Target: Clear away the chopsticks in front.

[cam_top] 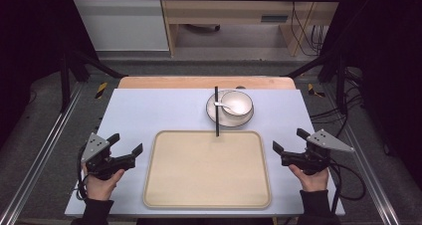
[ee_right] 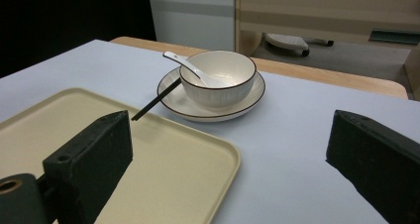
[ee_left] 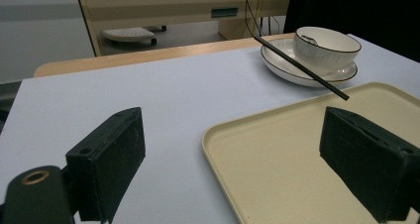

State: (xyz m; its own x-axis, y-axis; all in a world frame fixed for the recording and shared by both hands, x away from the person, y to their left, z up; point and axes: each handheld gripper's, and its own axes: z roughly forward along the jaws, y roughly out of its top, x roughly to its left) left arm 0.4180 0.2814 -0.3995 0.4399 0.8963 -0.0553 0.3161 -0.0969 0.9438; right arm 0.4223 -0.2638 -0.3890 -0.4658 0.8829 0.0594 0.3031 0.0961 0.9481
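Note:
A beige tray [cam_top: 206, 195] lies at the table's front middle, bare inside; its rim also appears in the left gripper view [ee_left: 223, 135] and the right gripper view [ee_right: 218, 149]. Behind it a white bowl [cam_top: 237, 102] with a white spoon [cam_top: 219, 104] sits on a dark-rimmed plate [cam_top: 214, 114]. Black chopsticks [cam_top: 217, 110] rest across the plate's left side, their near end over the tray's far rim. My left gripper [cam_top: 127, 144] is open left of the tray. My right gripper [cam_top: 289, 140] is open to the tray's right. Both hold nothing.
A pale blue mat [cam_top: 149, 110] covers the table, whose wooden edge [cam_top: 199, 82] shows at the back. Metal frame rails [cam_top: 45, 145] run along both sides. Beyond the table stands a wooden cabinet [cam_top: 234, 11] with cables [cam_top: 303, 31] beside it.

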